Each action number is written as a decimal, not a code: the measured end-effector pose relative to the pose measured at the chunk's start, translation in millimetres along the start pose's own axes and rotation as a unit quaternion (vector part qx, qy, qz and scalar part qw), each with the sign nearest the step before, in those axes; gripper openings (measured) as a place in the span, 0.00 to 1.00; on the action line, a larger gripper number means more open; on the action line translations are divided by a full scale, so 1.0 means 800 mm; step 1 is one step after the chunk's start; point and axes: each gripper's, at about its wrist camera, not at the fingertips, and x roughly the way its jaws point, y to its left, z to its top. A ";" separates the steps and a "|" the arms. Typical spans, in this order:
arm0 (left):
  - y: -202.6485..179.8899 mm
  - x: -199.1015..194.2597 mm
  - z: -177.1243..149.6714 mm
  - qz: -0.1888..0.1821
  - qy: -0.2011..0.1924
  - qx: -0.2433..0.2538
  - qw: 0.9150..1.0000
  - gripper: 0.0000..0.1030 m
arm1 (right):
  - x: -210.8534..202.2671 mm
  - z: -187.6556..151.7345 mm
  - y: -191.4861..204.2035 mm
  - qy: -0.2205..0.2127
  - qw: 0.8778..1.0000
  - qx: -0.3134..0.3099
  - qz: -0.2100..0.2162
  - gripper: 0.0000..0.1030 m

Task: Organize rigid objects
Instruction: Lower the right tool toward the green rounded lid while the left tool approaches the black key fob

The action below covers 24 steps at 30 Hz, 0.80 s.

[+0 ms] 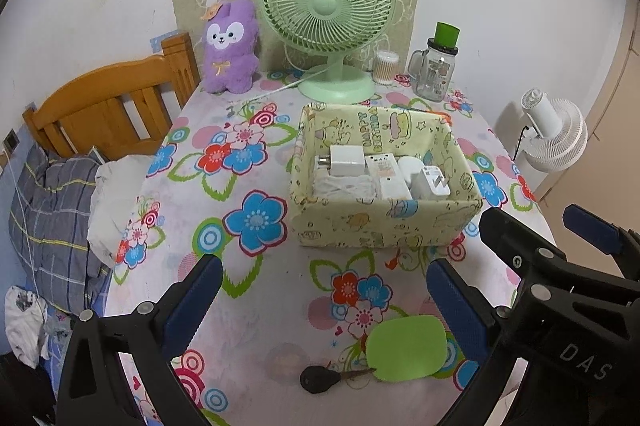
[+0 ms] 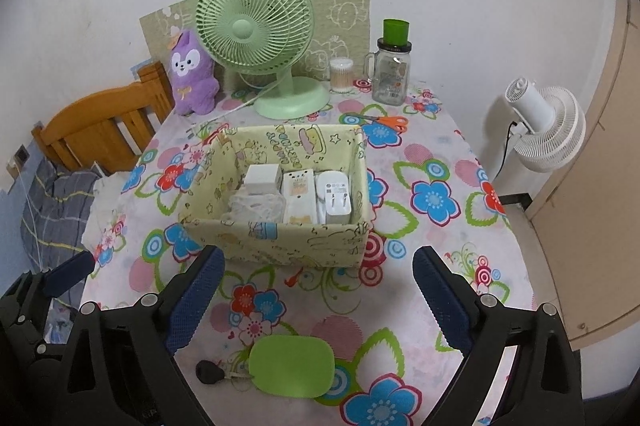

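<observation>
**Basket mostly filled; key, green case and scissors left on the table**

Nearest the cameras, at the bottom of both wrist views, both tools are empty. The left gripper (image 1: pixel 324 302) has its blue-padded fingers spread wide with only the flowered tablecloth between them. The right gripper (image 2: pixel 316 294) is likewise spread apart and pinches nothing; in the left wrist view it shows at the lower right, beside the basket's near corner.

Just beyond the fingertips, low in the frame, lie two loose items: a black-headed key (image 2: pixel 210 372) and, touching its blade end, a flat green rounded case (image 2: pixel 292 366). Neither is in the basket, so these look like the next things to put away.

In the middle of the frame stands the yellow fabric basket (image 2: pixel 280 242) with cartoon print. Inside it sit a white charger cube (image 2: pixel 262 178), a coiled white cable (image 2: pixel 256 208), a white patterned power bank (image 2: pixel 298 198) and a white plug adapter (image 2: pixel 336 198), packed side by side. This part of the sorting appears done.

Behind the basket, toward the upper right, orange-handled scissors (image 2: pixel 386 122) lie on the table (image 2: pixel 460 162), well apart from the basket; they may still need collecting.

Farthest back, along the wall, stand a purple plush toy (image 2: pixel 192 74), a green desk fan (image 2: pixel 256 38), a cotton-swab jar (image 2: pixel 341 74) and a glass mug jar with a green cup on top (image 2: pixel 392 66).
</observation>
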 end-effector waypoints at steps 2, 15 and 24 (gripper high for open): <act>0.003 0.002 -0.006 0.003 -0.001 -0.001 1.000 1.00 | 0.003 -0.005 0.002 0.003 1.000 0.001 -0.001 0.94; 0.017 0.023 -0.034 -0.005 0.012 0.008 1.000 1.00 | 0.026 -0.038 0.017 0.025 1.000 0.001 -0.007 0.94; 0.024 0.047 -0.058 -0.002 0.027 0.018 0.999 1.00 | 0.050 -0.064 0.022 0.046 0.999 0.002 -0.012 0.94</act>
